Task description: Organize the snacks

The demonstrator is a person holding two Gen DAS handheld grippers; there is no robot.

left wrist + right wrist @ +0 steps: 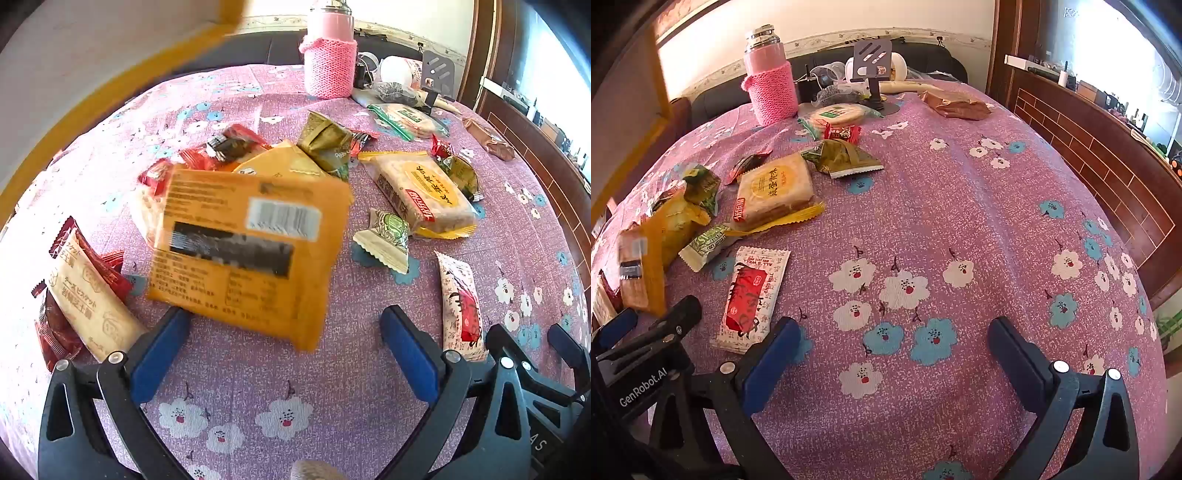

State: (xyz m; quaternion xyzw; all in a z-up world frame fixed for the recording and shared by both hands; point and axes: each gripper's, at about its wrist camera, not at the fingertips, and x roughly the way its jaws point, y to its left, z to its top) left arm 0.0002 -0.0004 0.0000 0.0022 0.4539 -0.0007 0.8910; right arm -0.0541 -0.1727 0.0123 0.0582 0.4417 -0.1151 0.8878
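A large orange snack packet (240, 254), back side up with a barcode, is blurred just ahead of my left gripper (284, 332). The blue pads (159, 350) stand wide apart and do not press it; its lower corner sits by the left fingertip. The same packet shows blurred at the left edge (639, 266) of the right wrist view. My right gripper (894, 354) is open over bare floral cloth, with a white-and-red packet (750, 295) just left of its left finger. Other snacks lie scattered: a yellow-edged cake packet (424, 192), a beige biscuit packet (88, 295) and a cream-green sweet (388, 236).
A pink flask in a knitted sleeve (772, 85) stands at the far side beside a phone stand (871, 62), a bag of round crackers (838, 114) and a brown packet (953, 103). The pink floral tablecloth (960, 221) covers the table. A brick-patterned wall runs along the right.
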